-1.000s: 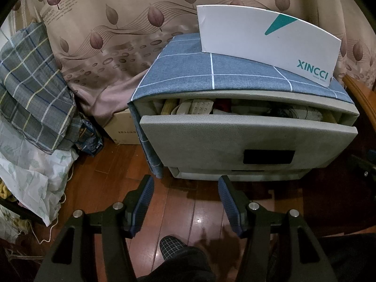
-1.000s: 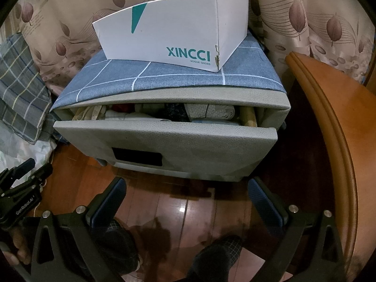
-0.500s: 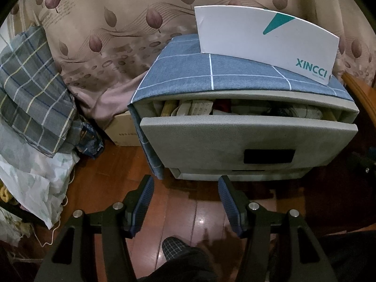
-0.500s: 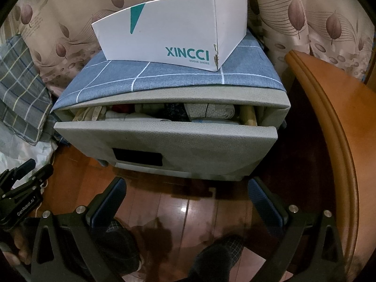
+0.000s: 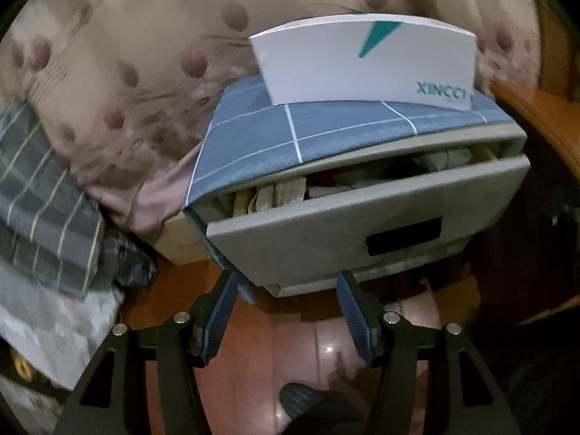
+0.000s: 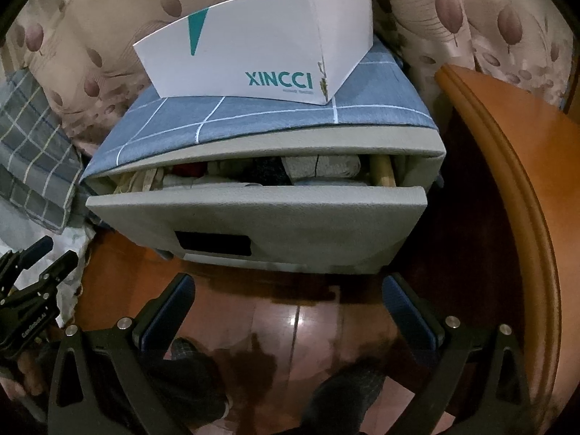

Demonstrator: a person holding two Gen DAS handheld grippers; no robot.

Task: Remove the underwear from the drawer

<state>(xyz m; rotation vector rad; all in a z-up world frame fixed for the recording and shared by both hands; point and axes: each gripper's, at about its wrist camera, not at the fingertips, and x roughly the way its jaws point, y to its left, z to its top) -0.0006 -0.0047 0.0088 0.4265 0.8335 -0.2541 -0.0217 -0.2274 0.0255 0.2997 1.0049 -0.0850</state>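
Observation:
A grey drawer (image 5: pixel 355 232) (image 6: pixel 275 224) of a small cabinet stands pulled partly out. Folded clothes (image 6: pixel 319 168) and pale straps (image 5: pixel 282 195) fill it; I cannot tell which piece is the underwear. My left gripper (image 5: pixel 286 311) is open and empty, low in front of the drawer's left part. My right gripper (image 6: pixel 286 308) is open wide and empty, just below the drawer front. The left gripper also shows at the left edge of the right wrist view (image 6: pixel 32 282).
A white XINCCI box (image 6: pixel 261 58) sits on the blue checked cloth (image 6: pixel 253 119) over the cabinet. A wooden bed board (image 6: pixel 507 188) curves along the right. Plaid fabric (image 5: pixel 40 195) and a cardboard box (image 5: pixel 177 243) lie left. A leaf-print curtain hangs behind.
The left gripper has swung and tilted, so the cabinet sits higher right and slanted in its blurred view. The right gripper has moved slightly closer to the drawer. Both stay open.

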